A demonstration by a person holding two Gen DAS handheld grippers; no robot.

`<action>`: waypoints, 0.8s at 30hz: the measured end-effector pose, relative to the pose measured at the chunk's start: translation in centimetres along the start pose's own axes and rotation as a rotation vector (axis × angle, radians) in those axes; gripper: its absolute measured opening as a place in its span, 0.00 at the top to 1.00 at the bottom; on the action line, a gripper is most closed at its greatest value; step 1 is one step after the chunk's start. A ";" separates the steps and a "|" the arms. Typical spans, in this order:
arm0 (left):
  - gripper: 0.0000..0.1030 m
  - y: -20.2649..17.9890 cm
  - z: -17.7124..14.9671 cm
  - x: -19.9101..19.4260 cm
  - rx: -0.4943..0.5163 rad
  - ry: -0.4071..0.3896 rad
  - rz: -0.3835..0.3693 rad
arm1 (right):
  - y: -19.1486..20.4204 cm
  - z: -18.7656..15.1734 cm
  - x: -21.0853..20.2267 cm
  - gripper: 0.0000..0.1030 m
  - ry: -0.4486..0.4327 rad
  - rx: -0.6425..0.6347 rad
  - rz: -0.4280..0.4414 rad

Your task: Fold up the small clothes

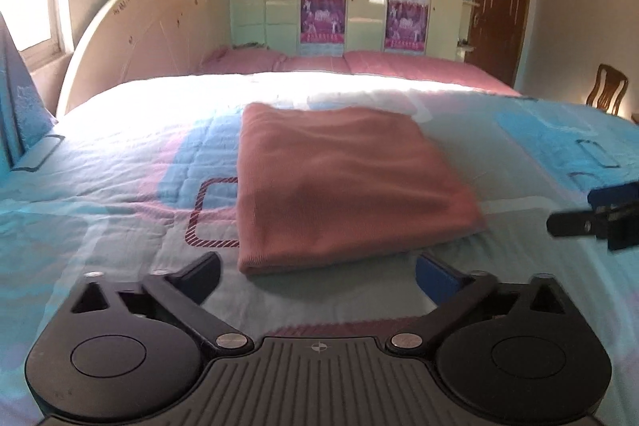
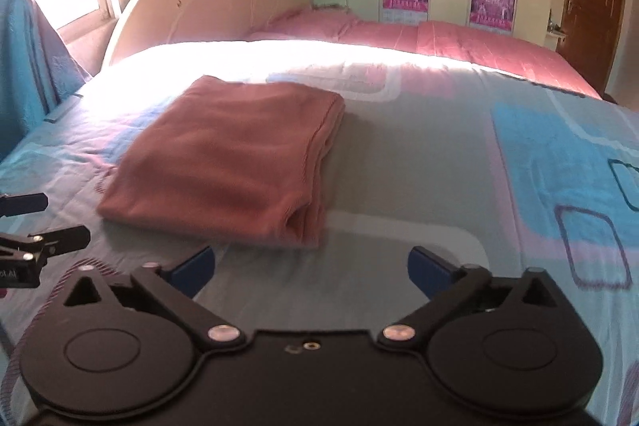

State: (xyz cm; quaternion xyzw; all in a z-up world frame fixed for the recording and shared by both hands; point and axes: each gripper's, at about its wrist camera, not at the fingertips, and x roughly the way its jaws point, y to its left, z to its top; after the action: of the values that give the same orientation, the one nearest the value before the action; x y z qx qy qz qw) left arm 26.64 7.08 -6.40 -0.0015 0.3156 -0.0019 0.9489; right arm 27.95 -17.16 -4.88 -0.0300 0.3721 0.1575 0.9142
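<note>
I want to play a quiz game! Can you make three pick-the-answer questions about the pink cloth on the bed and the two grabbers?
1. Where does the folded cloth lie?
A. on the bedspread
B. on the chair
C. on the floor

2. What colour is the cloth?
A. green
B. dusty pink
C. yellow

3. How are the left gripper and right gripper?
A. both shut on the cloth
B. one shut, one open
C. both open, holding nothing

Answers: 1 A, it rests flat on the patterned cover. 2 B, both views show pink. 3 C, fingers spread wide, cloth lies ahead untouched.
</note>
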 end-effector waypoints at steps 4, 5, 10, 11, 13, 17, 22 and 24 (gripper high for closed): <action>0.00 -1.1 -0.8 -4.2 -0.010 -0.030 0.003 | 0.6 -2.0 -3.6 0.01 -0.040 0.004 -0.034; 0.00 -1.4 -1.1 -5.5 -0.005 -0.042 0.005 | 0.6 -2.4 -4.5 0.01 -0.053 0.012 -0.030; 0.00 -2.2 -2.2 -10.8 -0.015 -0.070 0.006 | 1.2 -4.6 -10.3 0.01 -0.123 0.054 -0.044; 0.00 -2.3 -2.4 -11.7 -0.014 -0.076 0.008 | 1.2 -4.8 -11.2 0.01 -0.130 0.059 -0.046; 0.00 -2.5 -2.9 -13.7 -0.021 -0.089 0.009 | 1.4 -5.4 -13.2 0.01 -0.140 0.062 -0.051; 0.00 -2.9 -3.5 -17.1 -0.031 -0.117 0.007 | 2.0 -6.2 -16.4 0.01 -0.159 0.062 -0.075; 0.00 -3.6 -4.0 -20.0 -0.037 -0.148 0.000 | 2.5 -6.9 -19.4 0.01 -0.187 0.058 -0.088; 0.00 -3.9 -4.2 -20.9 -0.032 -0.158 0.001 | 2.7 -7.4 -20.1 0.01 -0.197 0.052 -0.093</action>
State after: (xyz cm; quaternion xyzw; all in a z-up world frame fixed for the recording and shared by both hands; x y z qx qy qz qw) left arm 7.44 3.24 2.78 -0.0169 0.2398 0.0038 0.9707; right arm 8.62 -21.26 3.88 -0.0077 0.2828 0.1073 0.9531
